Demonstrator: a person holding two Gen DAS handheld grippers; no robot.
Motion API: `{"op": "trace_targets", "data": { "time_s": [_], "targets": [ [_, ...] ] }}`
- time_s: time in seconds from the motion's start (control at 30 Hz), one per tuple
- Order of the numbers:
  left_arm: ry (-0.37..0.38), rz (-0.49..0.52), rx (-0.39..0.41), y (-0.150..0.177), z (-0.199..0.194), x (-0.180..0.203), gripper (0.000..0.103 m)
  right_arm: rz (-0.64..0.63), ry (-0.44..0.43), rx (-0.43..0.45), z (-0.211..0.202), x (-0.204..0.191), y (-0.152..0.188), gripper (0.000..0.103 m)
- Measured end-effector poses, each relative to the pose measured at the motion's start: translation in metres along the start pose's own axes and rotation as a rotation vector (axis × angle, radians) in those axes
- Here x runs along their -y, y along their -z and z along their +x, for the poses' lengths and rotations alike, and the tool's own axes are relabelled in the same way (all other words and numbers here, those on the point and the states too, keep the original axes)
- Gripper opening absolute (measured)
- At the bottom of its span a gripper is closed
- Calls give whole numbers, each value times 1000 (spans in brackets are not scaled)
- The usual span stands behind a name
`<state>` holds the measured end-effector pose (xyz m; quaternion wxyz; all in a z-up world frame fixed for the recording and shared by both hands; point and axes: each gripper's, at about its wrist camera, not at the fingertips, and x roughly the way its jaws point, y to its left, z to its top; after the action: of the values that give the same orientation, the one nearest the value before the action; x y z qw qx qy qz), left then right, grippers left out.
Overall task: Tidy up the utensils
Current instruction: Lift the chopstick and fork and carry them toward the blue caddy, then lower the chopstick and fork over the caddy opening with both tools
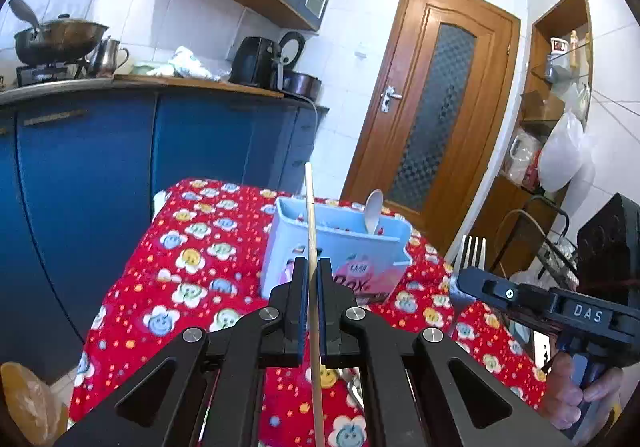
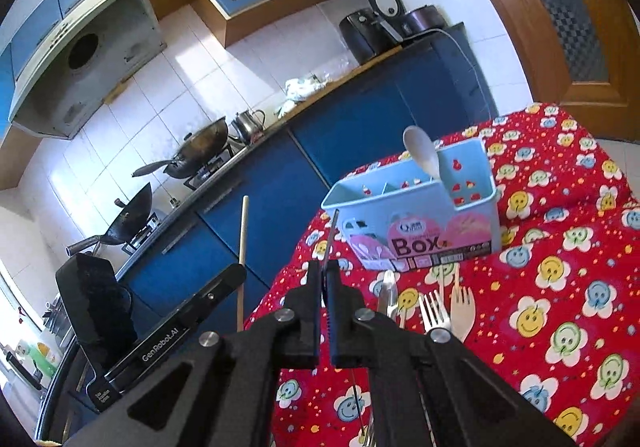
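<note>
Left wrist view: the wooden chopstick (image 1: 311, 247) stood upright, pinched between the jaws of the left gripper (image 1: 313, 279), its upper end rising in front of the light blue utensil box (image 1: 340, 247).
Right wrist view: the metal fork (image 2: 331, 235) appeared edge-on as a thin dark blade, held by the right gripper (image 2: 326, 287) with its jaws pressed together on it; its tines showed plainly in the left wrist view.
Utensil box: it stood on the tabletop (image 2: 560, 287) under a red smiley cloth, divided into compartments, with a pale spoon (image 2: 422, 155) already upright in the far one.
Step in hand: judged to be carrying both pieces to the box for dropping in.
Doing it well: each piece should have been brought over an open compartment, kept vertical, lowered past the rim, and only then released.
One at a time: the chopstick first, since the two grippers sat close together and could have collided over the narrow opening.
Left over: another fork (image 2: 434, 311), a wooden spork (image 2: 464, 307) and a further metal piece (image 2: 388, 295) lay on the cloth just before the box.
</note>
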<state>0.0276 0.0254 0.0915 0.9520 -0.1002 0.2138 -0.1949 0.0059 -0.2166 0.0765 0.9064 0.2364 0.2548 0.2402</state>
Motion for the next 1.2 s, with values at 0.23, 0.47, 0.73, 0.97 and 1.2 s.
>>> {"op": "trace_targets", "data": {
  "time_s": [0.23,0.47,0.73,0.97,1.2],
  "targets": [
    [17,-5,42,-18,15,9,4,-30,14,35,-7,-1,-14,3],
    [5,4,91,-36,38,14,4,-85,60,70,-9,-1,-29,3],
    [-58,23,177,-70,68,17,4,-106,113,109,-1,13,-56,3],
    [-90,24,230,-90,101,19,4,-145,144,142,7,21,-78,3],
    [-142,41,284,-95,128,19,4,-181,163,186,17,26,-104,3]
  ]
}}
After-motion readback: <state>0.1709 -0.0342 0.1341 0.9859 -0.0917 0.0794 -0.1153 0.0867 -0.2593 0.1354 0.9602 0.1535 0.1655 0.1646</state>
